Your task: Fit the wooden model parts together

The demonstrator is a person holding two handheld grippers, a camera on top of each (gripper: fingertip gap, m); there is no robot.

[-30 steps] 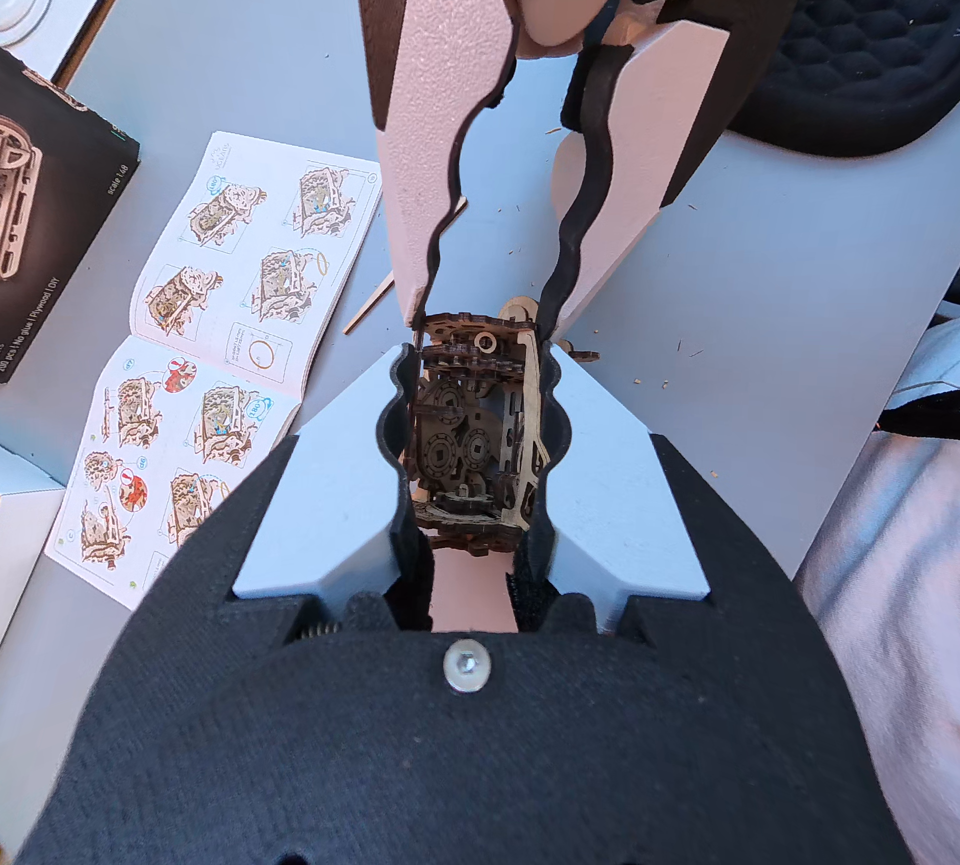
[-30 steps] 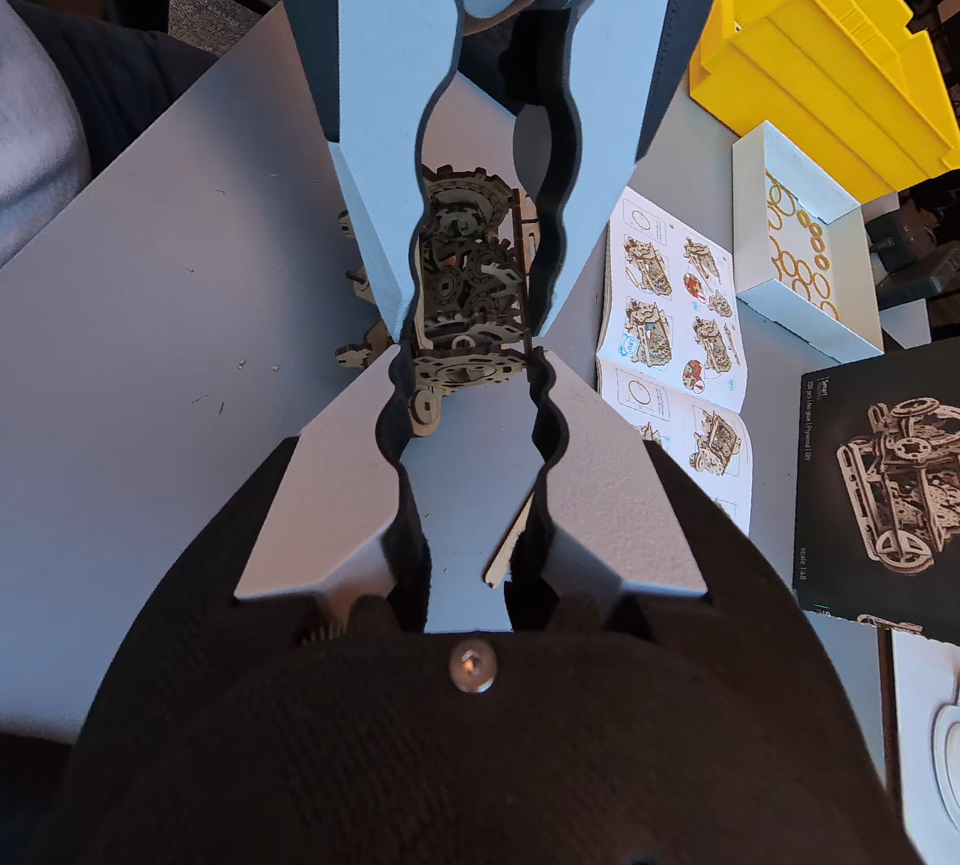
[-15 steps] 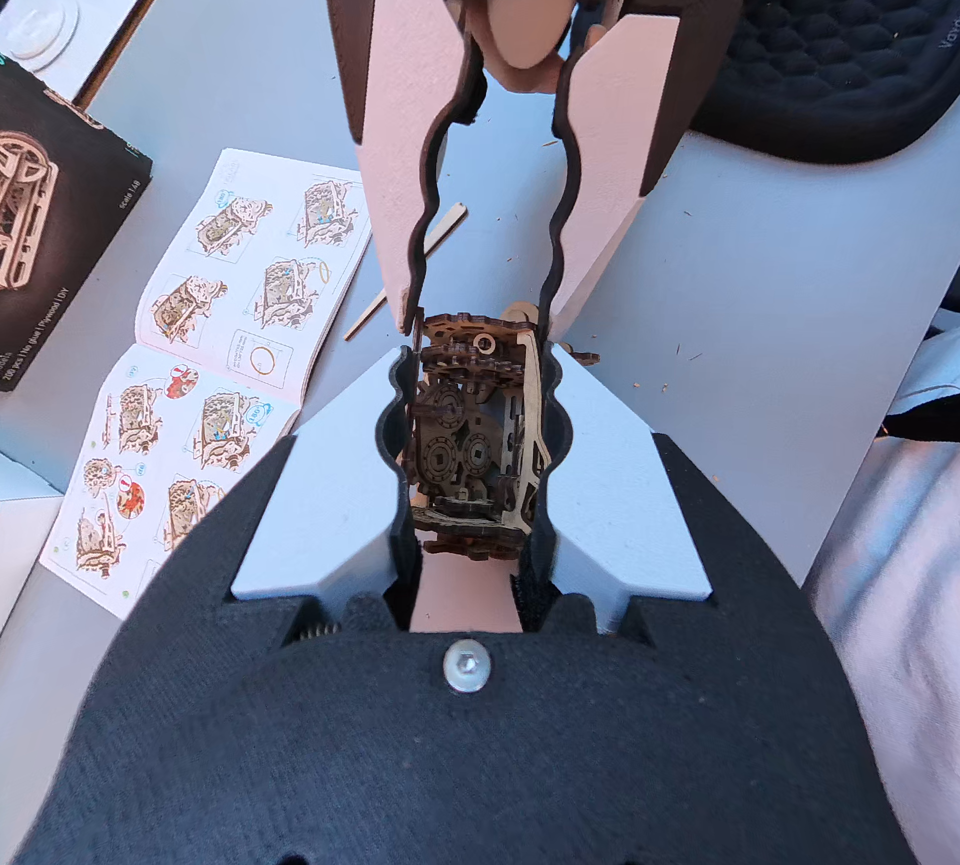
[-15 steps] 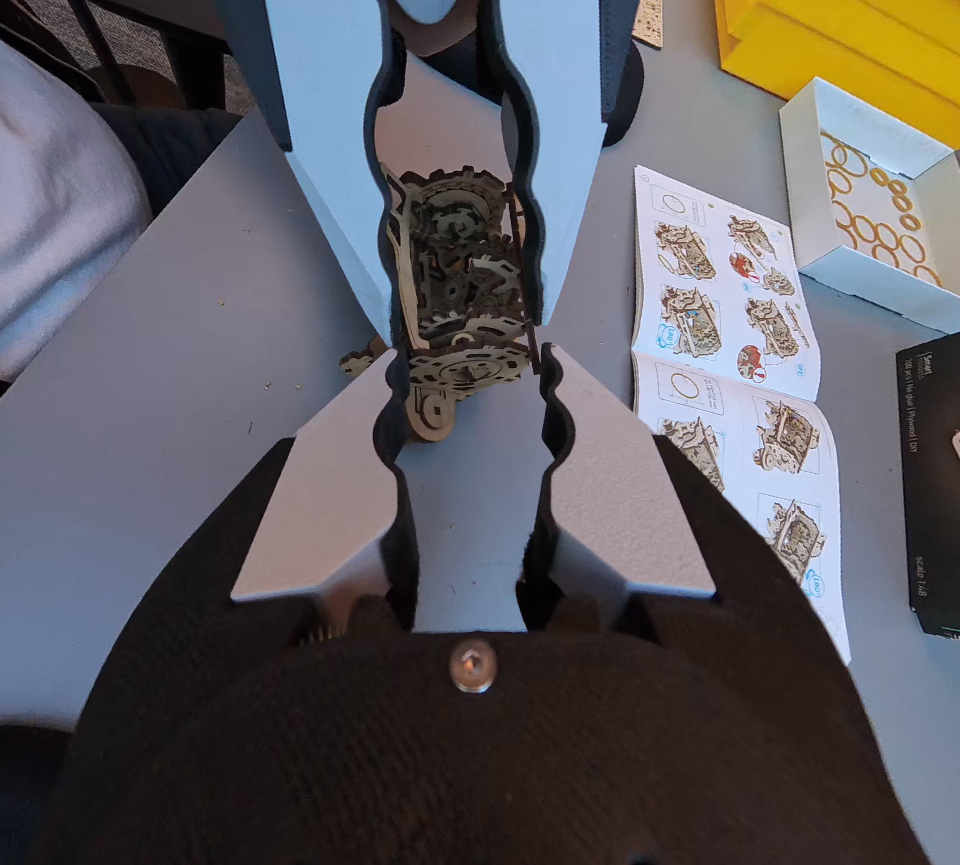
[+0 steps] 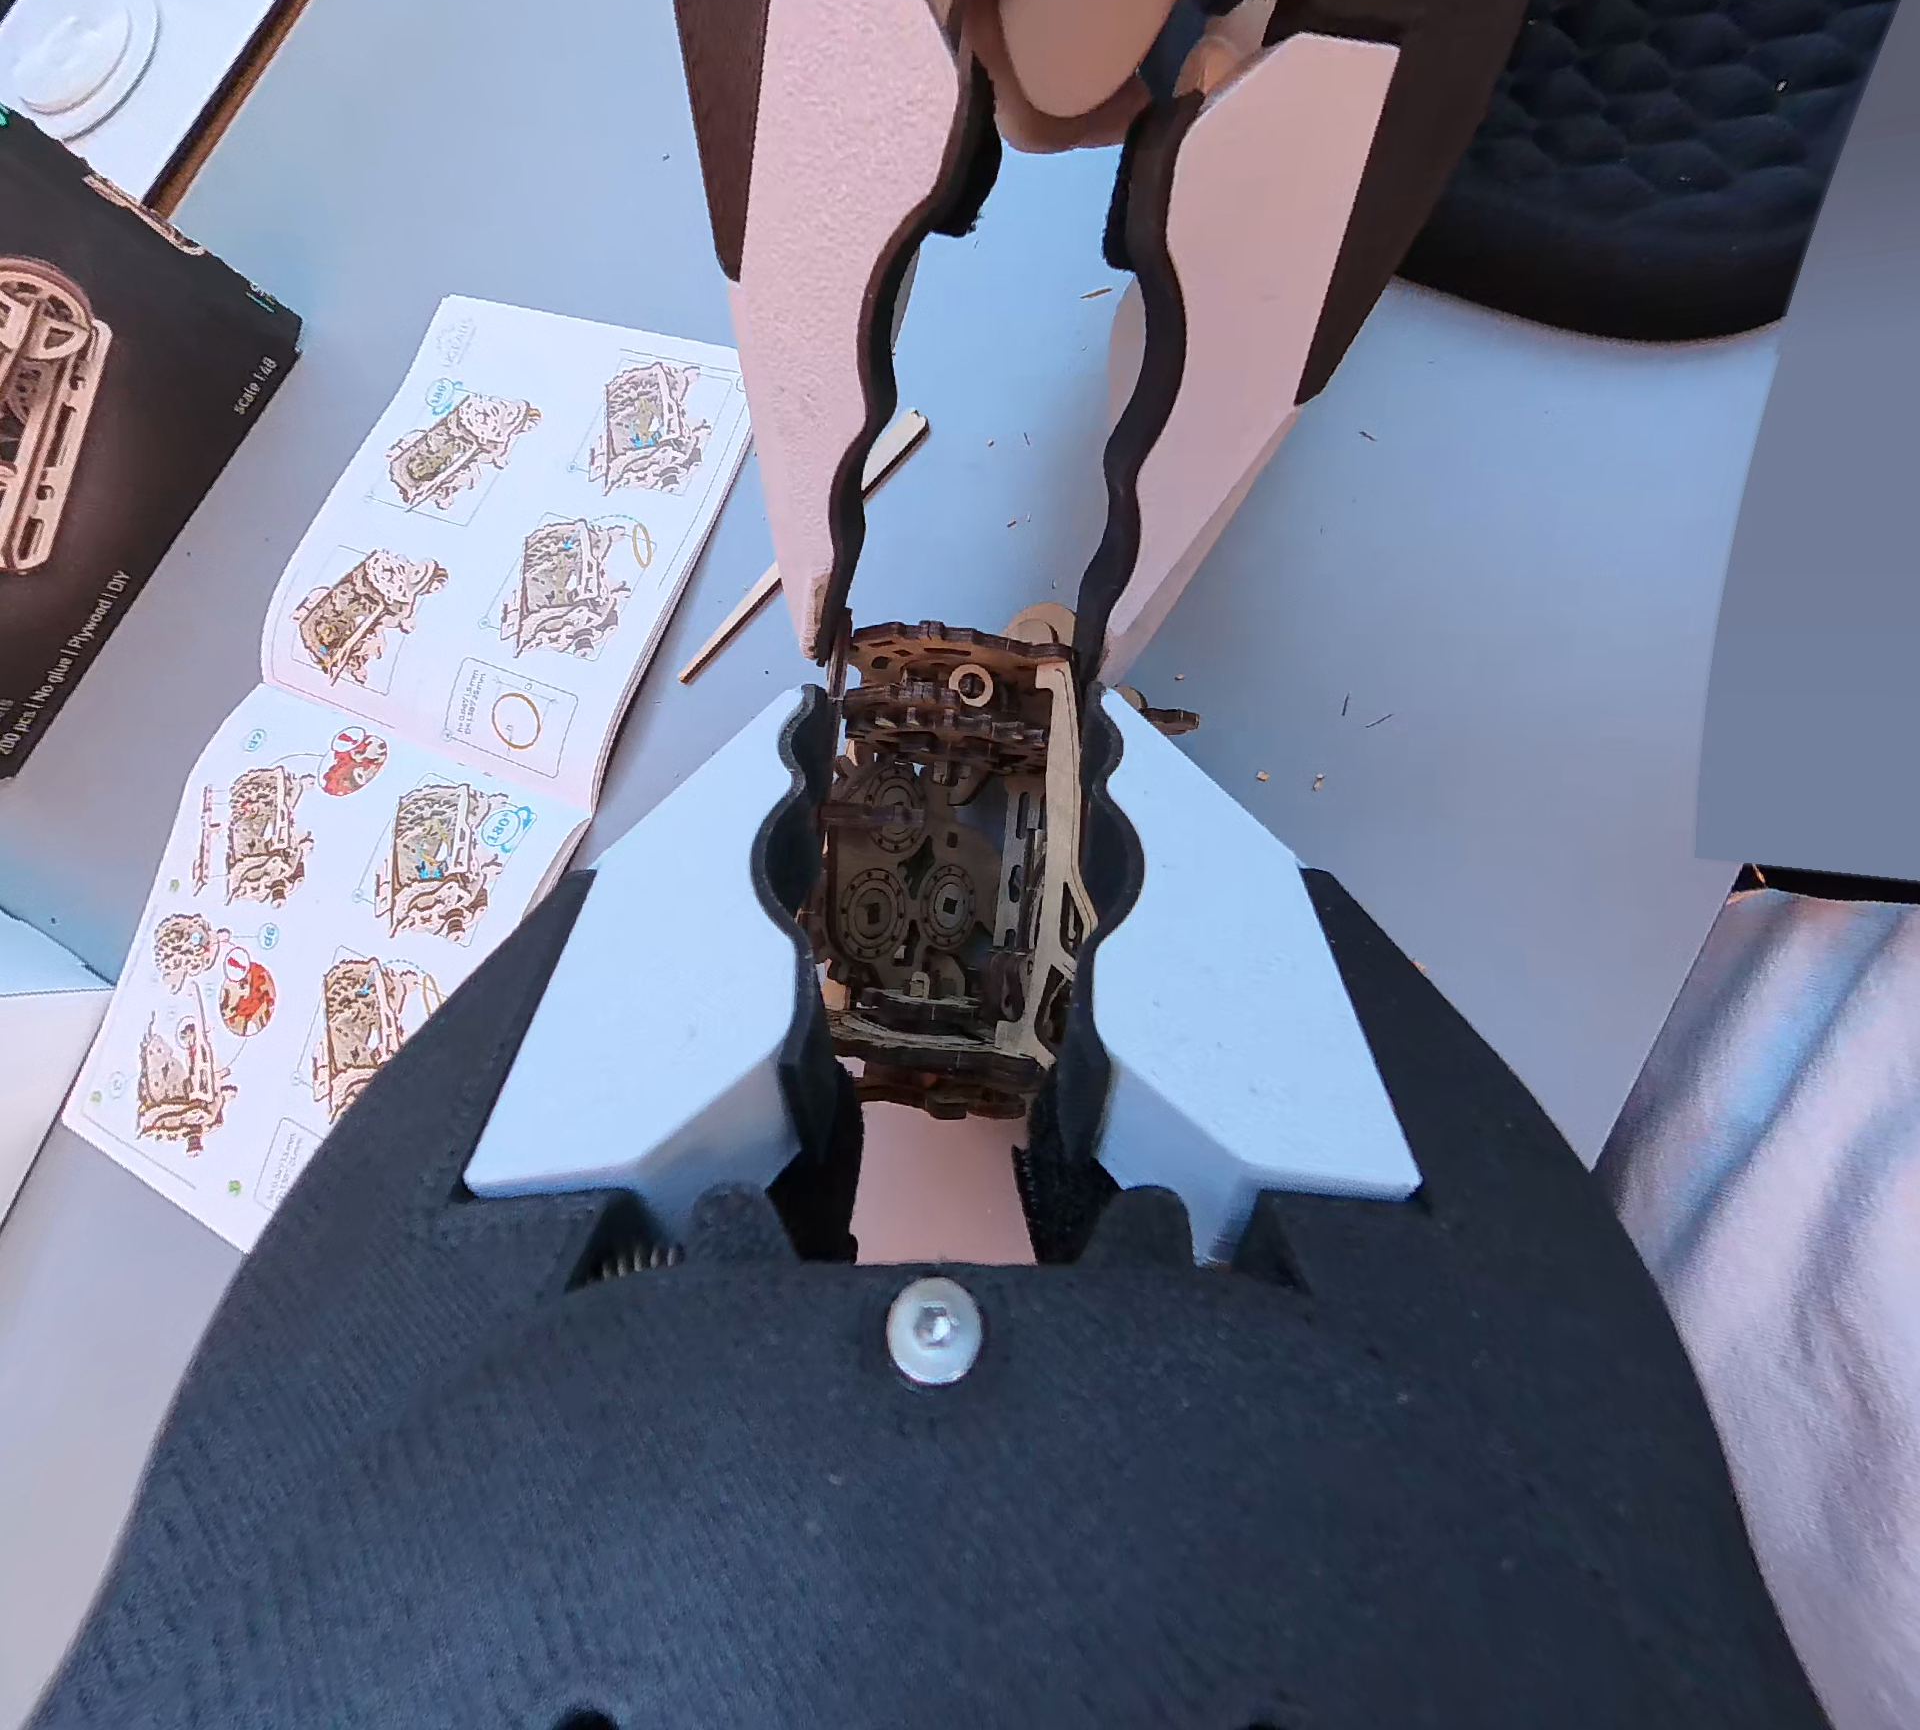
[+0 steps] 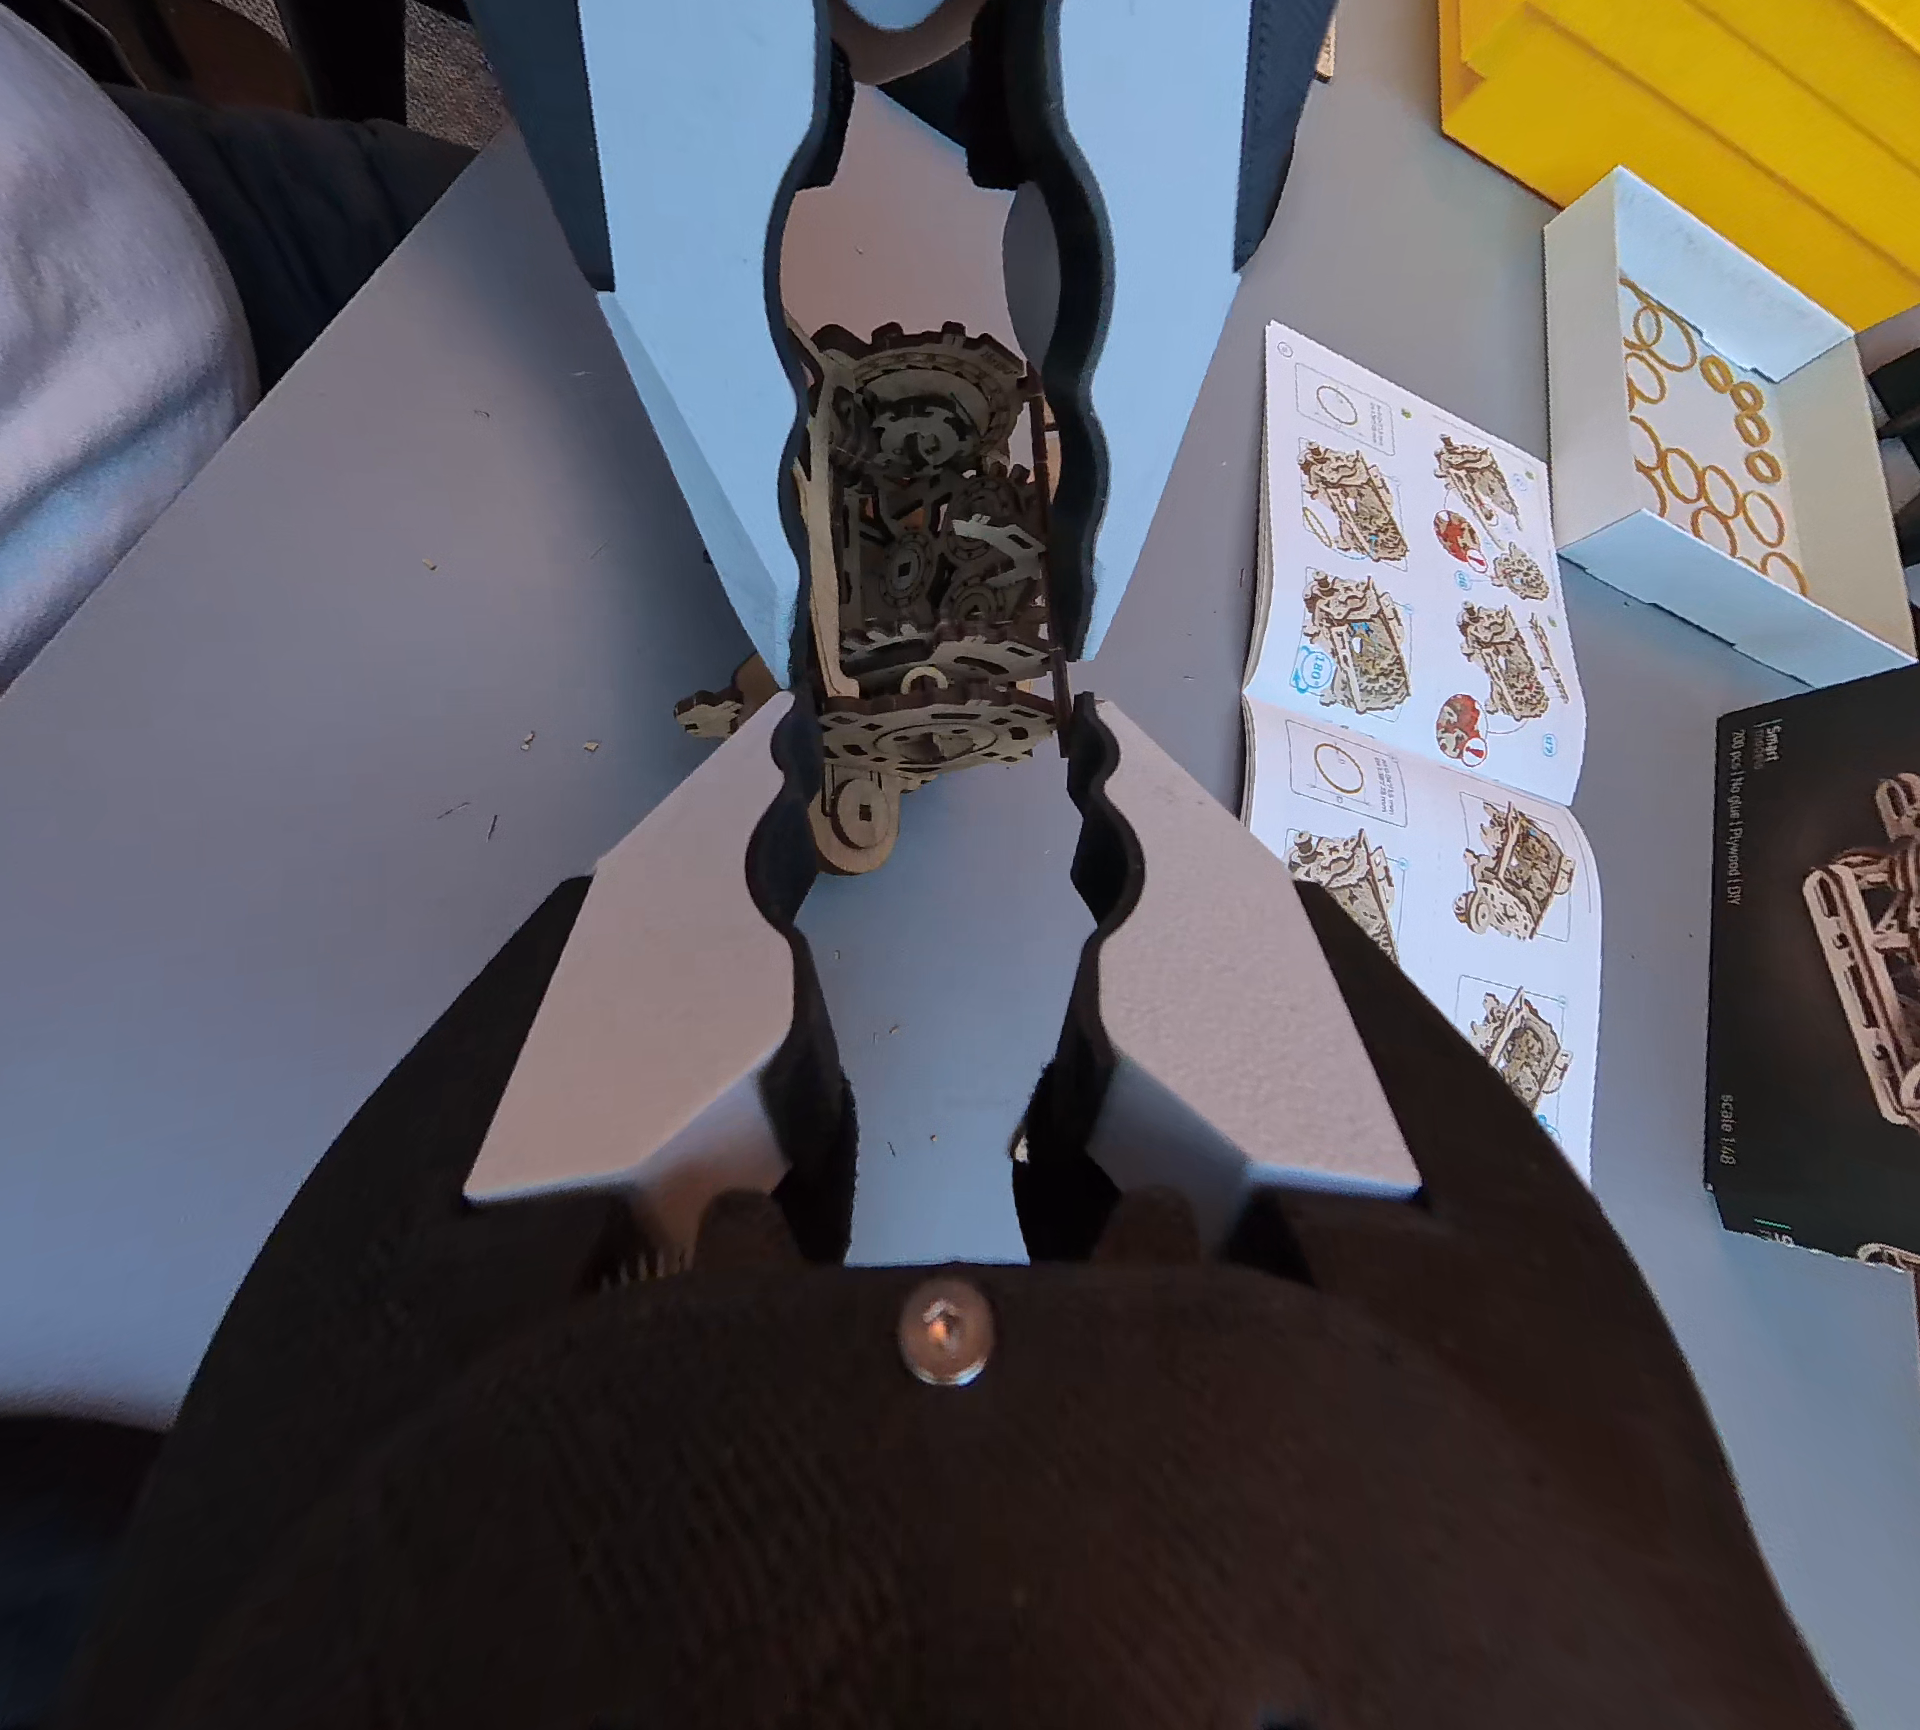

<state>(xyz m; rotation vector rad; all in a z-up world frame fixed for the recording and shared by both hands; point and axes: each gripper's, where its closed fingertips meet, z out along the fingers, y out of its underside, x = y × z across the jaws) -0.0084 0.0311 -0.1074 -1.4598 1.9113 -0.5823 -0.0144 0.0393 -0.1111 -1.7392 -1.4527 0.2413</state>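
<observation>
A small wooden gear model (image 5: pixel 945 880) sits clamped between the pads of my left gripper (image 5: pixel 948 724), held just over the grey table (image 5: pixel 1455 589). My right gripper (image 5: pixel 954 641) comes in from the far side, and its two fingertips press on both sides of the model's far end. In the right wrist view the model (image 6: pixel 925 537) hangs in the left gripper (image 6: pixel 930 641), and my right gripper (image 6: pixel 935 719) pinches its near end. A wheel part (image 6: pixel 857 818) hangs below that end. A loose wooden piece (image 6: pixel 712 709) lies on the table beside it.
An open instruction booklet (image 5: pixel 416 693) and a black box (image 5: pixel 94 454) lie left of the model. A thin wooden stick (image 5: pixel 800 537) lies near the booklet. A white box of rings (image 6: pixel 1704 454) and yellow bins (image 6: pixel 1714 18) stand beyond. A black cushion (image 5: pixel 1662 70) is at the far right. Less than 4 cm separates the two grippers' tips.
The right gripper has swung from tilted to nearly in line with the left gripper, pivoting about its tips on the model. Both views have shifted over the table. The model stays held.
</observation>
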